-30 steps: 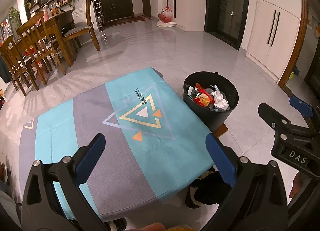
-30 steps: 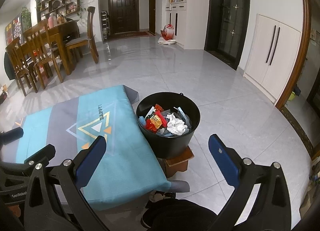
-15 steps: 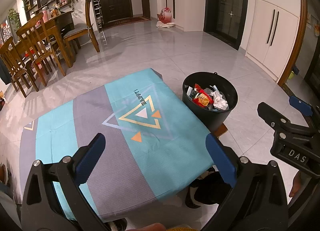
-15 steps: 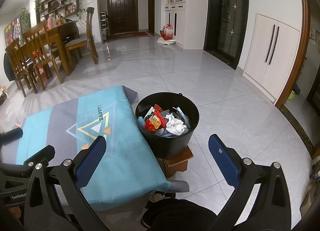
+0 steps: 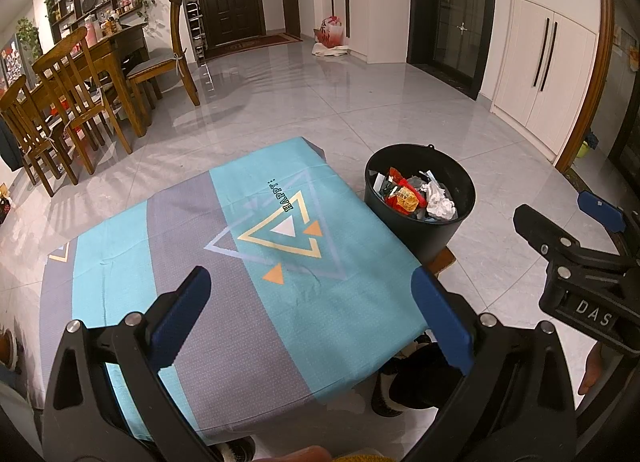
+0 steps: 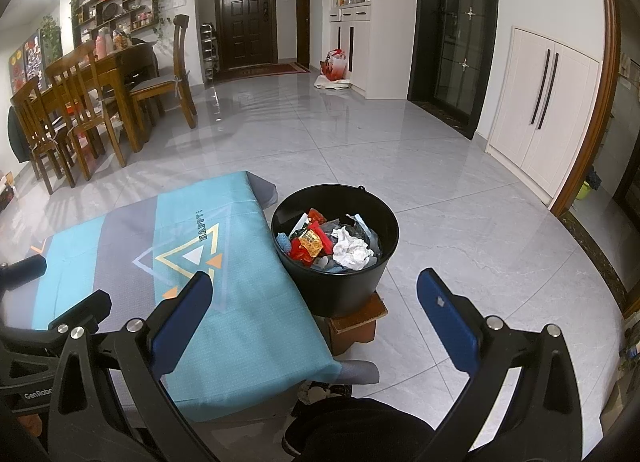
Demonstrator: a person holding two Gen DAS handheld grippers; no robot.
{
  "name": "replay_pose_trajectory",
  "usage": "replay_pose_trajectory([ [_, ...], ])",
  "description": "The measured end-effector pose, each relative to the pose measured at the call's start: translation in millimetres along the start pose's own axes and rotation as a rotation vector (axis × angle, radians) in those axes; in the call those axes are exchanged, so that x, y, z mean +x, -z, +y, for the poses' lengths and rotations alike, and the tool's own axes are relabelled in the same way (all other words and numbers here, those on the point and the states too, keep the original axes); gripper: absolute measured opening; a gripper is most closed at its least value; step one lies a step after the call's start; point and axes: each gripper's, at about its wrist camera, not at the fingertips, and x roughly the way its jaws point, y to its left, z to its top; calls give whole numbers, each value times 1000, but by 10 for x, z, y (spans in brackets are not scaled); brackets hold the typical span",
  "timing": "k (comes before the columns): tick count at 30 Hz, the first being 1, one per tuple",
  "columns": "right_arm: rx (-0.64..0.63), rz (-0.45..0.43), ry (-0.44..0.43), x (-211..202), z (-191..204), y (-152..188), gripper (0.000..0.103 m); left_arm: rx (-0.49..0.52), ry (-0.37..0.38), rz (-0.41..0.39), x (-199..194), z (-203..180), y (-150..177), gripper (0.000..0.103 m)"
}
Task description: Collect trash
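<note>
A black bucket (image 5: 420, 222) (image 6: 336, 286) stands on a small wooden stool (image 6: 356, 322) right of the low table (image 5: 200, 246). Inside lie red and orange wrappers (image 6: 310, 242) and a crumpled white tissue (image 6: 352, 250). The table's teal and grey cloth (image 6: 224, 290) has nothing on it. My left gripper (image 5: 310, 310) hangs open over the cloth's near part, empty. My right gripper (image 6: 316, 310) is open too, empty, above the table's right edge and in front of the bucket. It also shows at the right of the left wrist view, right gripper (image 5: 568, 222).
A wooden dining table with chairs (image 5: 80, 94) stands at the far left. Shiny grey floor tiles (image 6: 460, 190) stretch to white cupboards (image 6: 540, 122) on the right. A person's dark shoes (image 5: 404, 386) show under the table's near edge. A bag (image 6: 334, 66) sits by the far cabinet.
Both views have shifted only slightly, with the bucket and table almost where they were. Both grippers stay open and empty.
</note>
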Motion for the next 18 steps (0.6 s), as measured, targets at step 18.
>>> replay_pose_trajectory([
  [18, 0, -5, -3, -46, 30, -13, 100, -5, -5, 0, -32, 38, -1, 100],
])
